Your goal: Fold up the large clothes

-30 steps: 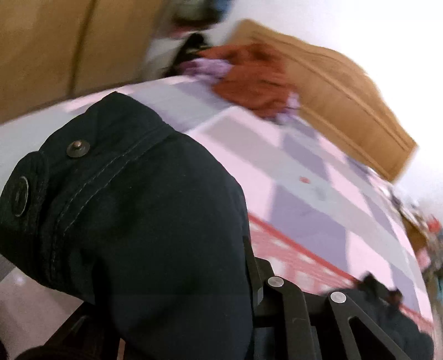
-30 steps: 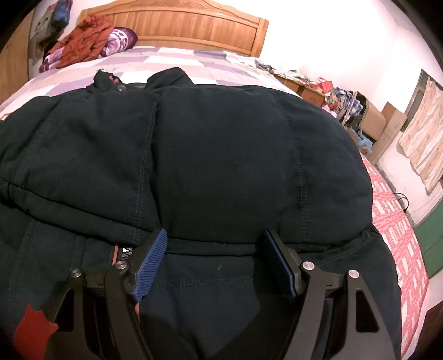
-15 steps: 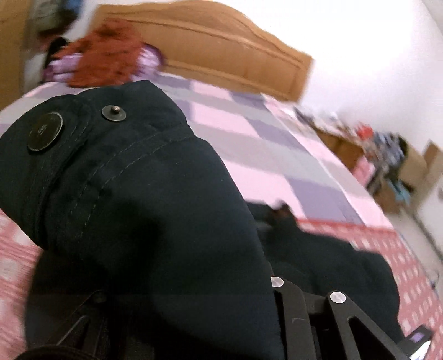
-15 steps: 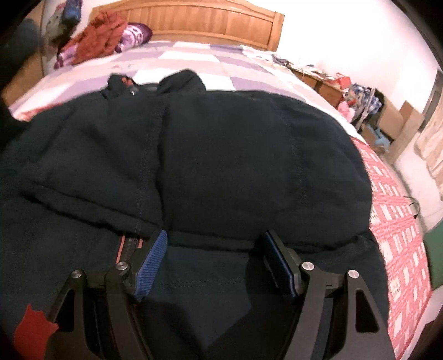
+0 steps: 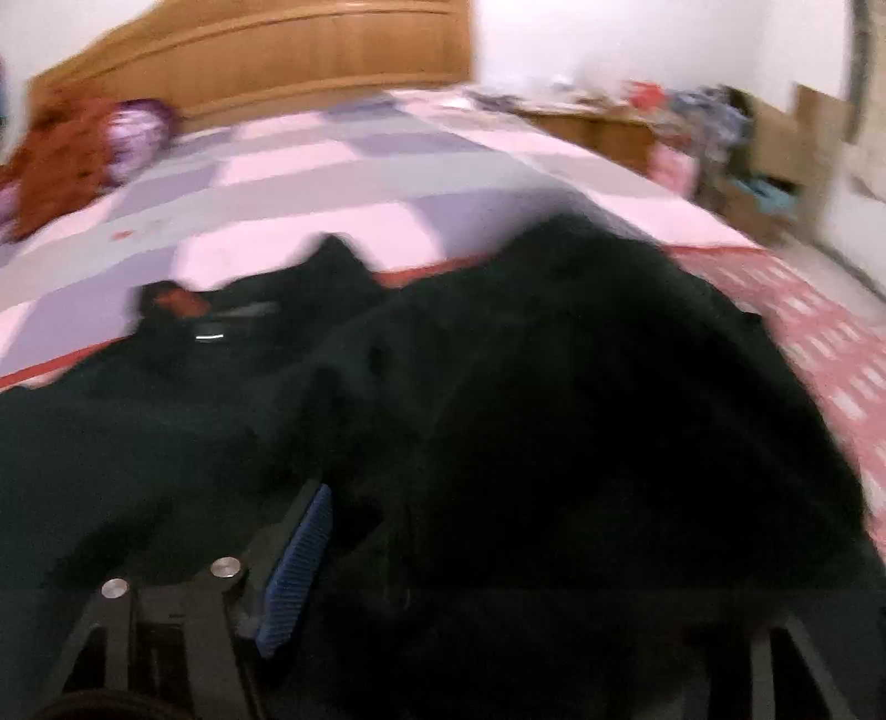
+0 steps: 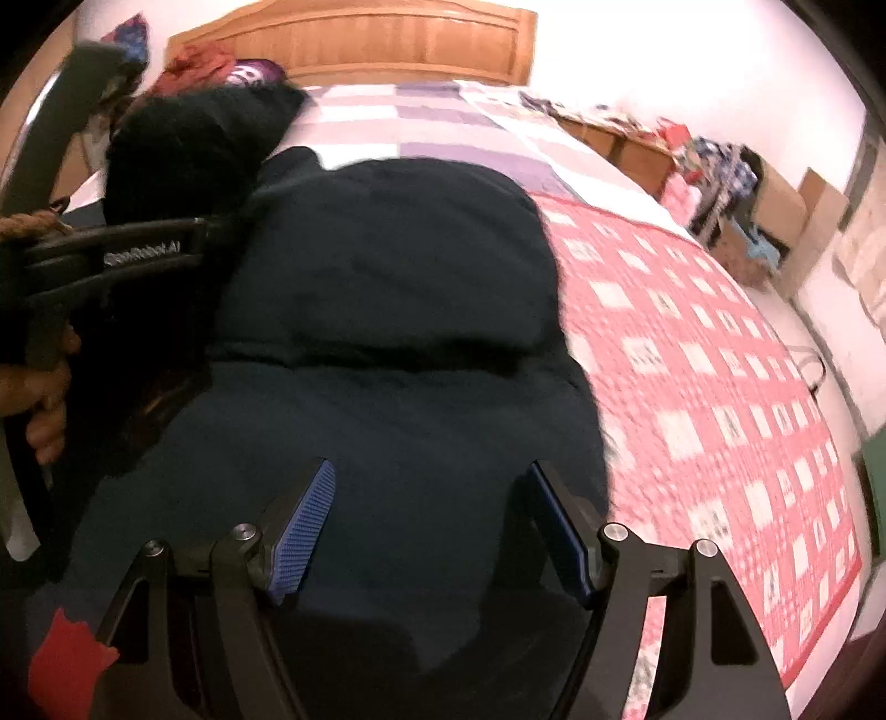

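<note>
On the bed, a large dark navy jacket [image 6: 387, 310] is spread over the red-and-white patterned cover [image 6: 720, 399], its upper part doubled over so that a rounded fold is seen across the middle in the right wrist view. A sleeve [image 6: 194, 149] is seen raised at the left of that view, beside the body of the left gripper [image 5: 498, 559], which is held by a hand [image 6: 39, 399] at the left edge. The left gripper's jaws have just been opening: dark cloth is seen bunched between and over them in the blurred left wrist view, one blue ribbed pad [image 5: 299, 570] is bared, and the other finger is hidden under fabric, so that no grip is shown. The right gripper [image 6: 432, 526] is held above the lower part of the jacket with its jaws standing wide apart; both blue pads [image 6: 302, 531] are visible and nothing is pinched between them. Beyond the jacket, a quilt of lilac, pink and white squares [image 5: 360, 166] is laid up to a wooden headboard [image 6: 387, 44]. An orange-brown heap of clothes [image 5: 55, 166] and a purple item [image 5: 138, 133] are piled near the headboard at the left. Along the far wall, a low wooden unit [image 6: 626, 144] with cluttered things and a cardboard box [image 6: 792, 205] are seen.
</note>
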The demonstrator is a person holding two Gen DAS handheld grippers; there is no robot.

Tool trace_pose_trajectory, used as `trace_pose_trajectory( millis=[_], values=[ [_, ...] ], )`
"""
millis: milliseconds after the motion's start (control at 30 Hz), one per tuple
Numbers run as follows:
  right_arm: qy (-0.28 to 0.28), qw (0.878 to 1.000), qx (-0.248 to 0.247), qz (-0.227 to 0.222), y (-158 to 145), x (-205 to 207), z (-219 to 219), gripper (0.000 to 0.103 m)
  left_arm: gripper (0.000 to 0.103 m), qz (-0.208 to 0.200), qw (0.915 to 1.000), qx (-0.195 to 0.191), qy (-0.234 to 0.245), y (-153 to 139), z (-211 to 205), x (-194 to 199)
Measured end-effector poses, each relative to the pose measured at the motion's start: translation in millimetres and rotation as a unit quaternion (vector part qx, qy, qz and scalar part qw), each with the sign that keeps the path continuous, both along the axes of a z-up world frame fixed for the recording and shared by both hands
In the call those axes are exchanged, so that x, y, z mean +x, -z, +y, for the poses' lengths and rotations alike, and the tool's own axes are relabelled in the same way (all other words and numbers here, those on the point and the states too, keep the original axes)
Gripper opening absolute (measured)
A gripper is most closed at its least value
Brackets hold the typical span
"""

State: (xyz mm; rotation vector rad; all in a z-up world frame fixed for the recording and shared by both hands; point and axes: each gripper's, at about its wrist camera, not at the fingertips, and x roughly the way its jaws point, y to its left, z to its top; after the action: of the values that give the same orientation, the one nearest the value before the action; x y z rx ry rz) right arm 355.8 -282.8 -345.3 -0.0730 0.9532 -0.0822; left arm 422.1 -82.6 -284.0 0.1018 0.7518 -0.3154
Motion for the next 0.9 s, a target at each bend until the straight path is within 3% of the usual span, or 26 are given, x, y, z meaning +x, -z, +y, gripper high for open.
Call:
trace_pose_trajectory(
  millis=[67, 133, 200, 300, 367, 433, 467, 533, 667, 800, 900],
  values=[
    [0.014, 1.0, 0.004, 0.005, 0.0, -6.8, -12.2, 0.074, 0.067, 0.004, 0.9998, 0.009, 0.016, 1.1, -12.3, -4.8],
    [0.024, 1.0, 0.004, 0.004, -1.8, -11.3, -18.6, 0.074, 0.067, 0.013, 0.9996, -0.024, 0.011, -5.2, 1.4, -10.5],
    [0.03, 1.0, 0.004, 0.0, -4.5, -11.2, -20.6, 0.074, 0.068, 0.026, 0.9964, -0.081, 0.002, -20.4, 21.8, -19.2],
    [0.037, 0.999, 0.001, -0.011, -9.9, -9.4, -22.5, 0.074, 0.074, 0.04, 0.9932, -0.103, 0.037, -32.4, 19.8, -35.7],
    [0.046, 0.999, 0.003, -0.021, -18.2, -3.7, -24.8, 0.074, 0.083, 0.038, 0.992, -0.102, 0.064, -33.8, 14.5, -45.0],
    [0.054, 0.998, 0.009, -0.033, -27.0, 2.5, -23.6, 0.074, 0.099, 0.023, 0.9936, -0.082, 0.075, -33.0, 10.0, -53.4],
    [0.057, 0.997, 0.009, -0.042, -32.4, 6.7, -21.9, 0.074, 0.099, 0.027, 0.9951, -0.053, 0.079, -29.1, 5.2, -57.2],
    [0.061, 0.996, 0.002, -0.06, -44.6, 14.9, -17.4, 0.074, 0.099, 0.04, 0.9956, -0.038, 0.076, -24.7, 5.1, -53.6],
    [0.048, 0.994, 0.003, -0.096, -68.6, 25.7, -3.5, 0.074, 0.099, -0.012, 0.9969, -0.077, -0.001, -49.8, 56.1, -65.4],
    [-0.002, 0.994, 0.014, -0.112, -83.3, 51.5, 28.8, 0.074, 0.099, -0.07, 0.9891, -0.022, -0.128, -65.4, 137.1, -55.1],
    [-0.034, 0.991, 0.044, -0.126, -91.7, 80.5, 67.4, 0.074, 0.099, -0.053, 0.9821, 0.017, -0.18, -57.2, 187.9, -30.1]
  ],
)
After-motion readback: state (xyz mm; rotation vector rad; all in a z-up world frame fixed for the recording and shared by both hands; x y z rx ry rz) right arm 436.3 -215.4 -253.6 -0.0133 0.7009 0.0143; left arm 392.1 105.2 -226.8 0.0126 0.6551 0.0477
